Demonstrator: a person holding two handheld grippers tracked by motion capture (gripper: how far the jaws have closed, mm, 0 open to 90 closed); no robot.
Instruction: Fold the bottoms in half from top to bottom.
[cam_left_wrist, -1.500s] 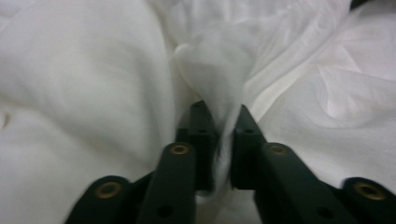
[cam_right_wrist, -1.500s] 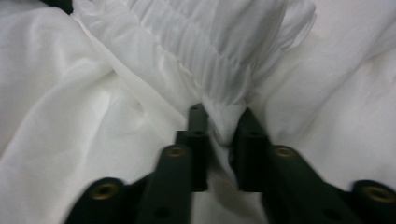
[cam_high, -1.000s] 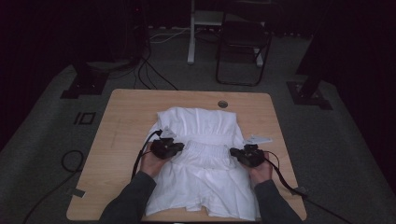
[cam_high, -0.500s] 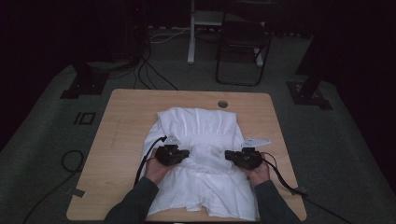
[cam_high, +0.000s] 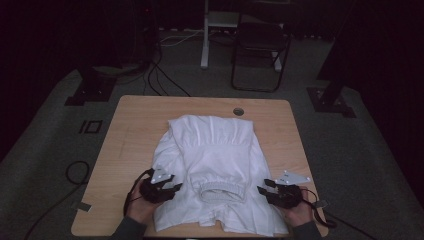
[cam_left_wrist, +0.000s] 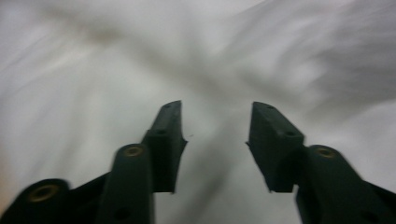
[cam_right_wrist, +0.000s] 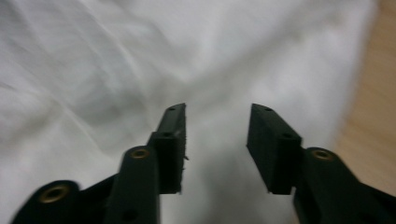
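A white garment (cam_high: 215, 155) lies folded and rumpled on the wooden table (cam_high: 135, 130), with a ribbed band (cam_high: 222, 192) bunched near its front. My left gripper (cam_high: 174, 186) rests at the garment's near left edge. Its jaws have just been opening and stand apart over blurred white cloth (cam_left_wrist: 93, 70), with nothing between them; that is my left gripper (cam_left_wrist: 215, 105) seen close. My right gripper (cam_high: 261, 190) sits at the near right edge. Its jaws have also just been opening, so my right gripper (cam_right_wrist: 217, 107) stands open above cloth (cam_right_wrist: 93, 70), with bare table wood (cam_right_wrist: 373, 116) to its right.
A round cable hole (cam_high: 238, 111) marks the table's far side. Beyond the table stand a dark chair (cam_high: 260, 55) and a white post (cam_high: 205, 35). Black stand bases (cam_high: 90, 90) (cam_high: 332, 97) and cables (cam_high: 75, 172) lie on the grey floor.
Both hands have drawn back toward the table's near edge and farther apart. Both pairs of jaws went from shut on the cloth to open, and the cloth lies released.
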